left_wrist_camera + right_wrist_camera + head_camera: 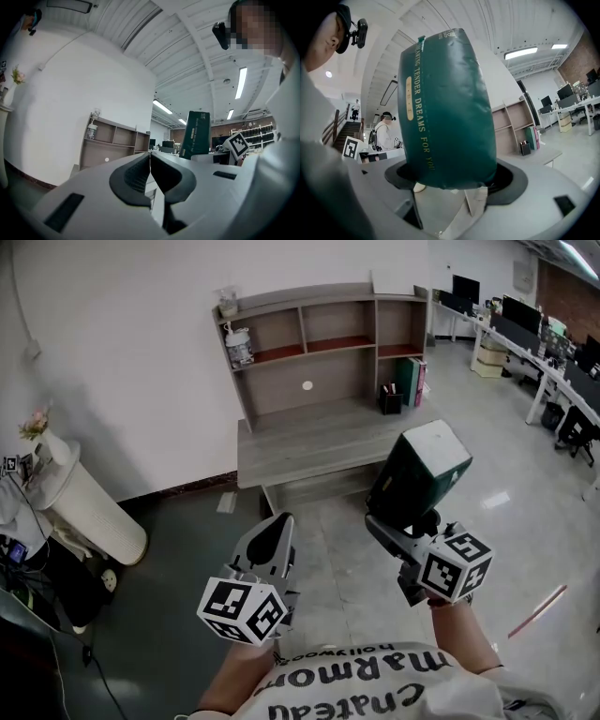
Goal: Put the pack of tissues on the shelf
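A wooden shelf unit [319,343] is standing against the white wall, mounted on the back of a low grey desk [309,442]. A stretch of grey floor [337,549] is lying between that desk and the two grippers. To the left a white ribbed cylinder [89,507] is standing by the wall, with a small spray of flowers [36,423] above it. Office desks with monitors [544,343] are running along the right side of the room. In the right gripper view another person [384,133] is standing in the background near a staircase [344,133].

The right gripper [398,514] is clamping the lower end of the pack of tissues [419,474], a dark green pack with gold lettering. Its jaws are pressing on both sides of the pack, which is rising upright and slightly tilted out of them. The pack is being held in the air, well apart from the shelf unit and in front of the desk. The left gripper [150,176] is holding nothing; its jaws are pressed together, with only a hairline seam showing between the pads.

In the shelf unit, a clear bottle [239,345] is sitting in the upper left compartment. Green and pink binders [411,381] are standing upright in the lower right compartment, just beside a black pen holder [390,401]. A small pot [227,304] is sitting on the top left corner.
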